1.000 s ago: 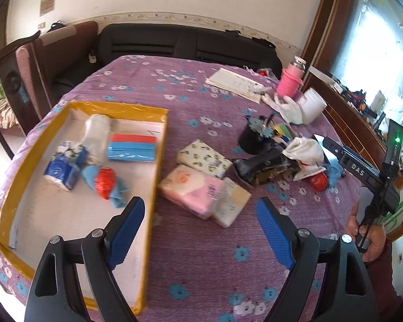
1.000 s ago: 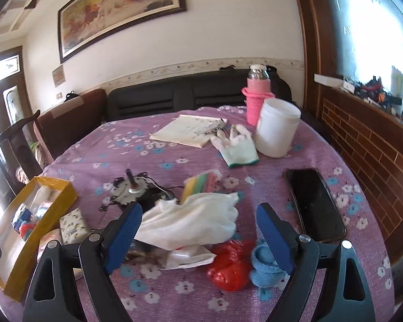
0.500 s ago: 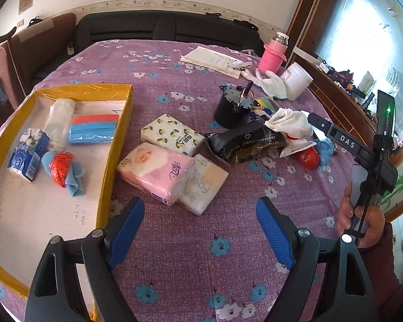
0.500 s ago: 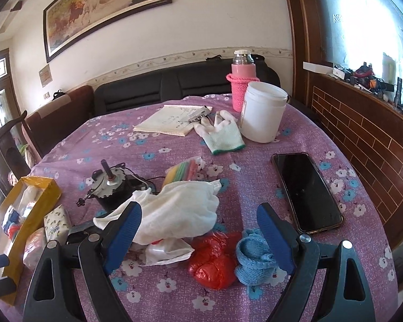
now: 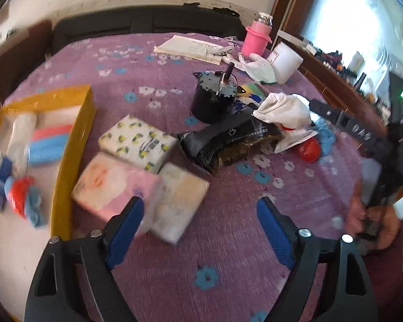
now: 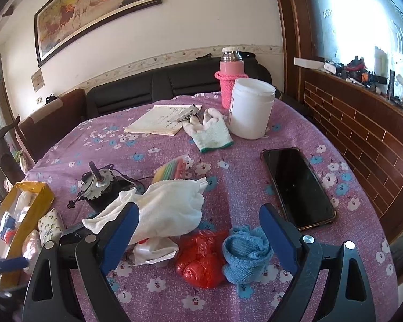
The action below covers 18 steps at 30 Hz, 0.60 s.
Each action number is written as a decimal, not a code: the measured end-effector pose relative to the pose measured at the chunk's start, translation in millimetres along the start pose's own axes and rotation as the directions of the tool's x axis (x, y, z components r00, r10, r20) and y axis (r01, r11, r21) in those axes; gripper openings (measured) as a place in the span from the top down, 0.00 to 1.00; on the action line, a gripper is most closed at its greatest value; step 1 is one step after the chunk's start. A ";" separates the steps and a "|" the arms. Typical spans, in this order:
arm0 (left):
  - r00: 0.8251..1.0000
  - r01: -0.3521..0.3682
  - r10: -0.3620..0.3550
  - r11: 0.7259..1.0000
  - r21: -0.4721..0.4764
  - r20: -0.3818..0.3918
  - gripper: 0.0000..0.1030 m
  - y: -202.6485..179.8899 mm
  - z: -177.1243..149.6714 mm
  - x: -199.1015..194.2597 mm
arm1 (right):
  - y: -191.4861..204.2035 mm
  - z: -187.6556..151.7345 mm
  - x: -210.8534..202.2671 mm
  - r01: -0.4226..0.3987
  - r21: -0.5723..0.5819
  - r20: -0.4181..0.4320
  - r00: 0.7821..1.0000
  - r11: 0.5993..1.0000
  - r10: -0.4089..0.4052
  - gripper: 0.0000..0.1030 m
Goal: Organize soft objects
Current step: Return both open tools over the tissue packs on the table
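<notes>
ribbed blue fingers [image 5: 275,233] (opening) above plump tissue packs [image 5: 115,187].

I note the matt purple floral woven tablecloth [image 6: 255,139]; on it a glossy black glass-faced phone [image 6: 298,187], a smooth white plastic jar [image 6: 251,107], a soft white cloth bag [image 6: 169,206] — plus a crinkled glossy red plastic bag [image 6: 198,263] and a rough blue knitted sock [image 6: 245,255].

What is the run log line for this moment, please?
left gripper: opening, empty, above tissue packs | right gripper: opening, empty, above blue cloth | yellow tray: partly filled
</notes>
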State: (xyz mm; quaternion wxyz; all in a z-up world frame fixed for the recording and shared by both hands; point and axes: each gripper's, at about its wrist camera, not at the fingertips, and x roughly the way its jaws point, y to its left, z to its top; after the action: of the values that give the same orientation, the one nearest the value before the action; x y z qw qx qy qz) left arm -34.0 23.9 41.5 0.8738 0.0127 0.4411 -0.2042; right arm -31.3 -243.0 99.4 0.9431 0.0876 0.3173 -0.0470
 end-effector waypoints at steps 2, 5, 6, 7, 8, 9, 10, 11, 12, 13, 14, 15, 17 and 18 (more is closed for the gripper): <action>0.999 -0.037 0.037 0.998 0.052 -0.001 0.08 -10.0 1.9 9.0 | -0.3 -0.9 1.6 -0.009 0.006 -0.012 1.000 1.000 0.009 0.10; 0.999 0.018 -0.013 0.994 0.110 -0.045 0.06 -22.6 1.9 11.8 | -0.8 -1.7 1.7 -0.012 0.011 -0.016 1.000 1.000 0.012 0.10; 0.996 0.074 -0.067 0.991 0.114 -0.060 0.06 -24.0 0.8 7.6 | -0.7 -1.6 1.4 -0.010 0.011 -0.013 1.000 1.000 0.010 0.10; 0.990 0.131 -0.125 0.986 0.106 -0.067 0.06 -23.4 -0.1 -0.7 | -0.8 -1.7 0.7 -0.006 0.012 -0.009 1.000 1.000 0.007 0.10; 0.991 0.132 -0.127 0.986 0.106 -0.052 0.06 -21.9 -0.7 -7.5 | -1.1 -1.7 -0.6 -0.003 0.013 -0.003 1.000 1.000 0.003 0.10; 0.994 0.110 -0.108 0.988 0.108 -0.029 0.06 -18.6 -0.6 -13.9 | -0.9 -1.5 -1.2 0.000 0.013 0.001 1.000 1.000 0.000 0.10; 0.996 0.086 -0.085 0.991 0.101 -0.012 0.06 -13.1 0.3 -17.7 | -0.7 -1.6 -1.9 0.003 0.013 0.004 1.000 1.000 -0.003 0.10; 0.998 0.065 -0.065 0.995 0.072 -0.003 0.06 -4.0 2.2 -17.6 | -0.7 -1.9 -2.2 0.004 0.013 0.005 1.000 1.000 -0.004 0.10; 0.998 0.056 -0.055 0.998 0.034 -0.008 0.06 5.8 4.4 -14.4 | -0.4 -1.2 -1.7 0.003 0.014 0.004 1.000 1.000 -0.003 0.10; 0.998 0.053 -0.053 0.999 -0.005 -0.019 0.06 15.5 6.5 -9.7 | -0.4 -1.3 -1.6 0.004 0.014 0.003 1.000 1.000 -0.004 0.10; 0.998 0.059 -0.061 0.997 -0.045 -0.032 0.06 24.4 7.7 -3.2 | -0.5 -1.4 -1.7 0.003 0.015 0.002 1.000 1.000 -0.003 0.10; 0.997 0.062 -0.065 0.996 -0.070 -0.037 0.06 30.9 8.5 1.9 | -0.5 -1.3 -1.7 0.004 0.015 0.003 1.000 1.000 -0.004 0.10; 1.000 0.004 -0.006 0.997 -0.071 -0.029 0.06 36.2 10.5 7.8 | -0.6 -1.6 -1.9 0.005 0.016 0.007 1.000 1.000 -0.005 0.10; 0.999 -0.017 0.015 0.997 -0.069 -0.028 0.06 36.6 12.3 9.4 | -0.6 -1.8 -1.8 0.005 0.017 0.007 1.000 1.000 -0.005 0.10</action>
State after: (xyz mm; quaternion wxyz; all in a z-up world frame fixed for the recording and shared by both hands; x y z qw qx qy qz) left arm -6.2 51.6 36.0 0.8692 -0.0113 0.4598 -0.1814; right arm -33.8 -243.2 99.0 0.9433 0.0946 0.3138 -0.0522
